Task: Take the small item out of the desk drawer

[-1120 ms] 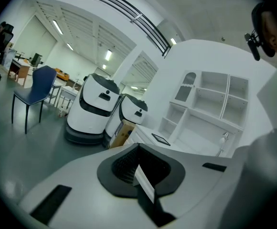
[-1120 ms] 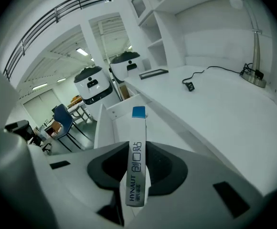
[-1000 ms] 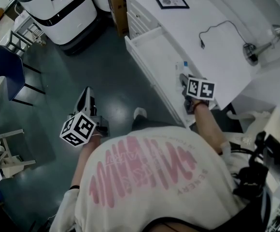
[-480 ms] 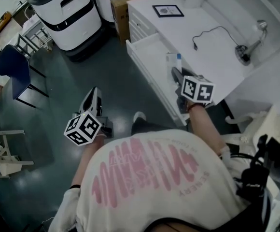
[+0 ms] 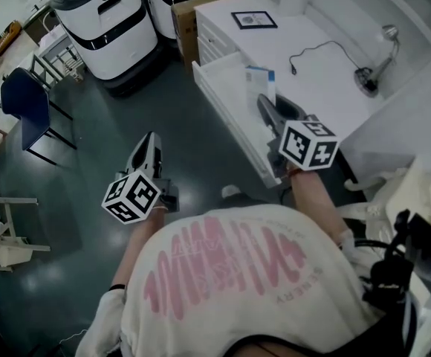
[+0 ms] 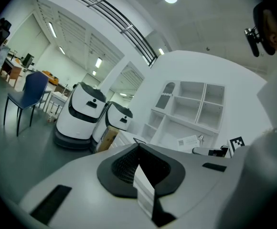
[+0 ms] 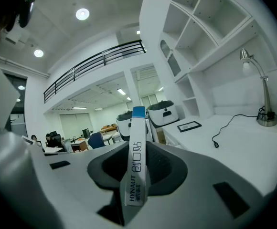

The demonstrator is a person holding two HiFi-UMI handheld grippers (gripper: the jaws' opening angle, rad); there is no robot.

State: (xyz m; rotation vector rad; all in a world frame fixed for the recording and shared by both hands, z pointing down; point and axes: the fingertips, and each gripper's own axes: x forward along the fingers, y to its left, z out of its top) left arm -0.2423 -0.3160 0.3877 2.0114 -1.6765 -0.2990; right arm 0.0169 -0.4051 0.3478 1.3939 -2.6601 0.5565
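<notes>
The small item is a flat white box with a blue end [image 5: 261, 82] and printed lettering [image 7: 137, 161]. My right gripper [image 5: 269, 108] is shut on it and holds it upright above the open drawer [image 5: 227, 80] of the white desk [image 5: 312, 80]. In the right gripper view the box stands on edge between the jaws of my right gripper [image 7: 136, 187]. My left gripper [image 5: 150, 151] hangs over the dark floor, left of the drawer, away from the desk. Its jaws [image 6: 145, 194] are shut with nothing between them.
Two white robot units [image 5: 105, 17] and a cardboard box [image 5: 189, 10] stand beyond the drawer. A blue chair [image 5: 24, 108] is at the left. On the desk lie a framed picture [image 5: 254, 19], a black cable [image 5: 316, 50] and a desk lamp [image 5: 375, 54].
My right gripper has risen out of the drawer with the box and now holds it higher, over the drawer. The left gripper has hardly moved.
</notes>
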